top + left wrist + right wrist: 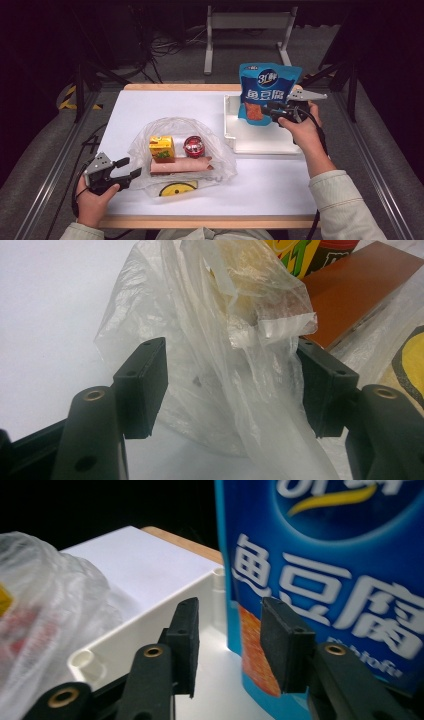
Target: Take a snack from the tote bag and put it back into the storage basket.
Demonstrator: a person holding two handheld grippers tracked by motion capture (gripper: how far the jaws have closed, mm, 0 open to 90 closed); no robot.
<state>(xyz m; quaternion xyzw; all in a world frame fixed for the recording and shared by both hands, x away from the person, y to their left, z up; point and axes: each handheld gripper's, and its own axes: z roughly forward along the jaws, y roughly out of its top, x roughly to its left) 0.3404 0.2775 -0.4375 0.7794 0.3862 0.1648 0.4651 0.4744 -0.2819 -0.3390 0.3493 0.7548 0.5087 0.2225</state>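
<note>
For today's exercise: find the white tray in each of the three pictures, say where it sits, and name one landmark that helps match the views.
High view: white tray right of centre on the table, under the blue pouch.
Left gripper view: not in it.
Right gripper view: tray left of centre, behind the left jaw, beside the pouch.
Shared landmark: the plastic bag, at the left edge of the right gripper view.

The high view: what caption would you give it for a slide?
Right gripper, jaws open, beside a blue snack pouch over a white tray; left gripper at a plastic bag.
</note>
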